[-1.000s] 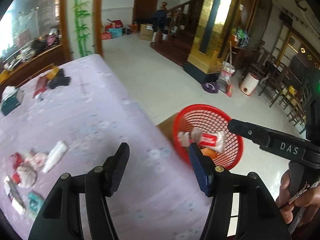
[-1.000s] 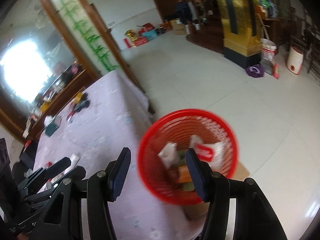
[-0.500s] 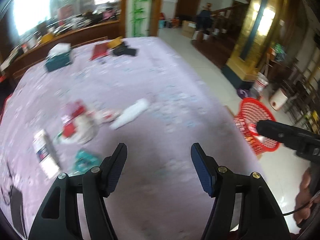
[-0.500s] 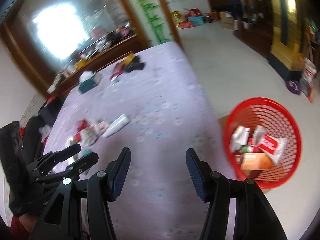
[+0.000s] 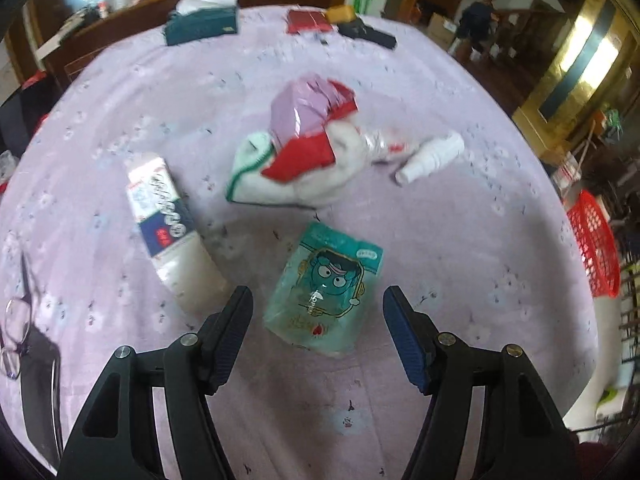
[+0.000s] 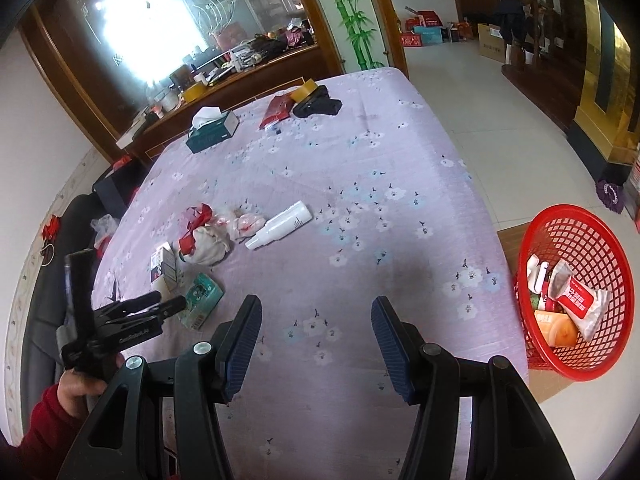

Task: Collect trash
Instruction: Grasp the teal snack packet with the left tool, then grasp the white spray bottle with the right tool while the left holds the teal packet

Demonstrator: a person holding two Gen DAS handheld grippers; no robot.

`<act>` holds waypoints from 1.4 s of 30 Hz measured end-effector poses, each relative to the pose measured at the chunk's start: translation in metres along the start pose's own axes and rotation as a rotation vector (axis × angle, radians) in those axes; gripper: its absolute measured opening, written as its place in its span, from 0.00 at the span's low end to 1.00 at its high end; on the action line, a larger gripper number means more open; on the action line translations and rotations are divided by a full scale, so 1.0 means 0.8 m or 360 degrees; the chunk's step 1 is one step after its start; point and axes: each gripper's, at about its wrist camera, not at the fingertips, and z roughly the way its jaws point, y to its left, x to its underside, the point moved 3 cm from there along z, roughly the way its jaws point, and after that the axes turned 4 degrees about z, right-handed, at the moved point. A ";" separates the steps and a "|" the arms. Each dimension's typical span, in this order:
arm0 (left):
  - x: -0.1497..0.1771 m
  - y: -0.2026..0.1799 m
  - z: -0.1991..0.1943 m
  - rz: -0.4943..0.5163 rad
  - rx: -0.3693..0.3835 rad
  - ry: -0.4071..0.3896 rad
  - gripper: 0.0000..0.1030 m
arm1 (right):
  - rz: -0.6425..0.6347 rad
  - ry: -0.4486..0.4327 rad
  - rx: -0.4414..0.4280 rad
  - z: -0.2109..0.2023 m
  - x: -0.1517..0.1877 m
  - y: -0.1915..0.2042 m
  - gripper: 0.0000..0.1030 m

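Observation:
A teal snack packet [image 5: 326, 290] [image 6: 199, 298] lies on the lilac cloth just ahead of my left gripper [image 5: 318, 308], whose jaws stand open and empty above it. Beside it are a white and blue carton [image 5: 164, 216] [image 6: 164, 267], a crumpled heap of white, red and pink wrappers [image 5: 304, 148] [image 6: 206, 236] and a white spray bottle [image 5: 434, 156] [image 6: 280, 226]. My right gripper [image 6: 316, 320] is open over bare cloth, with the left gripper [image 6: 160, 306] at its lower left. The red basket [image 6: 576, 296] [image 5: 594, 250] holds several wrappers beyond the table's right edge.
At the far end of the table [image 6: 360, 168] lie a green tissue box [image 6: 212, 130], a red packet [image 6: 276, 110] and a black item [image 6: 316, 106]. Glasses [image 5: 16, 320] rest at the left edge. Tiled floor [image 6: 480, 92] lies to the right; a sideboard [image 6: 224, 80] stands behind.
Both grippers swung left from the red basket to the table. The left one came down close over the teal packet and the trash heap. The right now faces the tabletop with the basket at its right.

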 end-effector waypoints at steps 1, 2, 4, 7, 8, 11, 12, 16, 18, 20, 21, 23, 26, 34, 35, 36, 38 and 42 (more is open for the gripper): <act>0.001 -0.001 0.006 0.0018 -0.0001 0.0017 0.64 | 0.0003 0.0002 0.0004 0.001 0.000 0.000 0.60; 0.002 -0.002 0.012 0.0040 -0.0016 0.0041 0.64 | 0.0006 0.0003 0.0007 0.001 -0.001 -0.001 0.60; 0.004 -0.007 0.022 0.0088 -0.0027 0.0070 0.64 | 0.0016 0.0001 0.0020 0.001 -0.003 -0.004 0.60; 0.005 -0.011 0.033 0.0124 -0.0045 0.0087 0.64 | 0.0029 0.0006 0.0032 0.002 -0.004 -0.007 0.60; 0.004 -0.012 0.035 0.0120 -0.0042 0.0081 0.64 | 0.0033 0.0008 0.0036 0.003 -0.006 -0.008 0.60; -0.001 -0.012 0.038 0.0099 -0.0055 0.0049 0.64 | 0.0041 0.0019 0.0029 0.006 -0.011 -0.009 0.60; -0.002 -0.013 0.039 0.0094 -0.0057 0.0040 0.63 | 0.0037 0.0021 0.0024 0.007 -0.013 -0.008 0.60; -0.005 -0.013 0.041 0.0099 -0.0133 0.0003 0.48 | 0.0014 0.0062 -0.0029 0.017 -0.026 -0.003 0.60; -0.003 -0.011 0.040 0.0080 -0.0145 -0.0018 0.44 | -0.0023 0.0092 -0.0044 0.027 -0.032 0.003 0.60; -0.001 -0.010 0.036 0.0053 -0.0151 -0.0040 0.35 | -0.0057 0.0130 -0.0079 0.040 -0.040 0.010 0.60; 0.000 -0.011 0.032 0.0051 -0.0164 -0.0055 0.33 | -0.0067 0.0154 -0.0108 0.050 -0.046 0.013 0.60; 0.002 -0.009 0.024 0.0031 -0.0178 -0.0070 0.31 | -0.0109 0.0206 -0.0129 0.073 -0.056 0.019 0.60; 0.008 -0.006 0.007 -0.0009 -0.0154 -0.0094 0.31 | -0.0202 0.0238 -0.0147 0.106 -0.074 0.031 0.60; 0.029 0.003 -0.038 -0.0073 -0.0136 -0.0144 0.31 | -0.0353 0.0342 -0.0257 0.211 -0.124 0.079 0.59; 0.031 0.005 -0.042 -0.0089 -0.0136 -0.0145 0.31 | -0.0358 0.0358 -0.0259 0.226 -0.130 0.082 0.55; 0.034 0.007 -0.045 -0.0098 -0.0137 -0.0146 0.31 | -0.0351 0.0369 -0.0246 0.239 -0.135 0.083 0.53; 0.038 0.009 -0.050 -0.0110 -0.0150 -0.0149 0.32 | -0.0338 0.0427 -0.0259 0.265 -0.142 0.083 0.51; 0.042 0.013 -0.054 -0.0135 -0.0154 -0.0145 0.32 | -0.0323 0.0530 -0.0248 0.297 -0.143 0.074 0.46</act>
